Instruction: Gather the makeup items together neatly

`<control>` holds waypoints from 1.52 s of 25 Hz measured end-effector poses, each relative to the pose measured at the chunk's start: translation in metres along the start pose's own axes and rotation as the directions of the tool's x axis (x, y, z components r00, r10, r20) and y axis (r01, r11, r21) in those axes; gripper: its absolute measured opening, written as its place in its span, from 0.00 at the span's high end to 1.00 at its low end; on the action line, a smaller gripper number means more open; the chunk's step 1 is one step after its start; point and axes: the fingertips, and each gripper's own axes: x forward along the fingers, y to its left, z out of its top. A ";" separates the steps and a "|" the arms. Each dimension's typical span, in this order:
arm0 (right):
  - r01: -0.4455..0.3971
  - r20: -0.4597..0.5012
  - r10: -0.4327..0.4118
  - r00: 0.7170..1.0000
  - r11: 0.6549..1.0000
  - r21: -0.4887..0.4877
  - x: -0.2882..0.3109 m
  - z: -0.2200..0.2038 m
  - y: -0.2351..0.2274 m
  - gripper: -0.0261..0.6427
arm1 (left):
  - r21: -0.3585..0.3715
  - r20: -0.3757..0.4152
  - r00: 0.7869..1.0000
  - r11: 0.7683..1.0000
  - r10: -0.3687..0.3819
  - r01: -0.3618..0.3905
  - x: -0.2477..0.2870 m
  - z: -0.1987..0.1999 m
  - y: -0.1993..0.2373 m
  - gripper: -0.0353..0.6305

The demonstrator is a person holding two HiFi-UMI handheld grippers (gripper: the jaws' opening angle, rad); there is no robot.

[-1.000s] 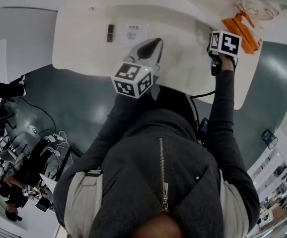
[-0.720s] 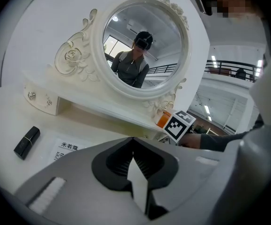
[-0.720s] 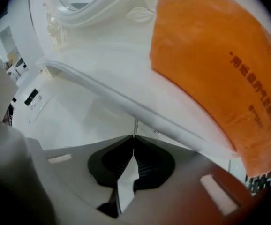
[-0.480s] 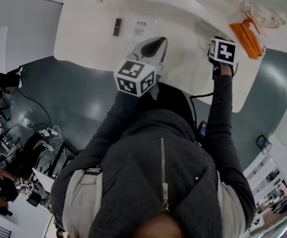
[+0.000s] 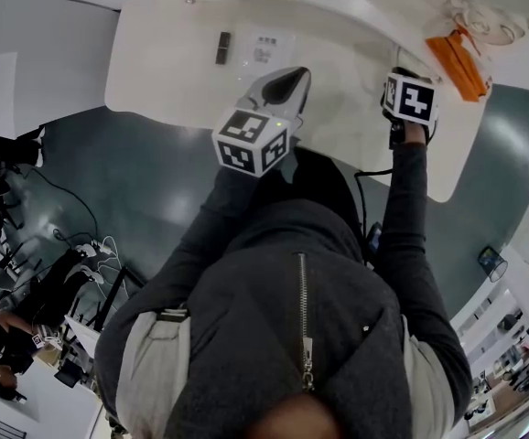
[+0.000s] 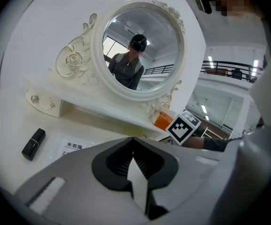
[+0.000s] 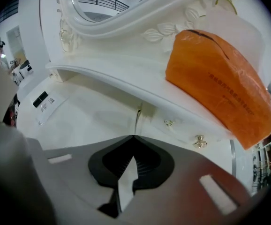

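Bright, even indoor light; strong fisheye bending, dark vignetted corners.

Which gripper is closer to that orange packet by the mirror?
Right. The right gripper is close in front of the orange packet; the left gripper is farther off, to the packet's left.

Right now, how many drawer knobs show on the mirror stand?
4. Two left-end knobs on the mirror stand, in the left gripper view; two right-end knobs under the orange packet, in the right gripper view. Others may be out of view.
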 end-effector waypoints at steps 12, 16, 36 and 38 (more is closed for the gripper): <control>-0.037 0.040 0.032 0.999 0.994 0.106 -0.015 0.004 0.049 0.96 | 0.032 -0.006 0.999 0.999 -0.035 0.035 -0.025 0.008 0.020 0.93; -0.041 0.052 0.035 0.998 0.991 0.128 -0.018 0.005 0.065 0.96 | 0.039 -0.010 0.999 0.998 -0.042 0.042 -0.034 0.010 0.032 0.93; -0.104 0.097 0.082 0.992 0.964 0.246 -0.027 0.012 0.143 0.96 | 0.064 -0.014 0.998 0.996 -0.063 0.064 -0.066 0.022 0.080 0.93; -0.113 0.093 0.093 0.991 0.961 0.250 -0.025 0.010 0.152 0.96 | 0.062 -0.016 0.998 0.996 -0.065 0.066 -0.066 0.020 0.082 0.93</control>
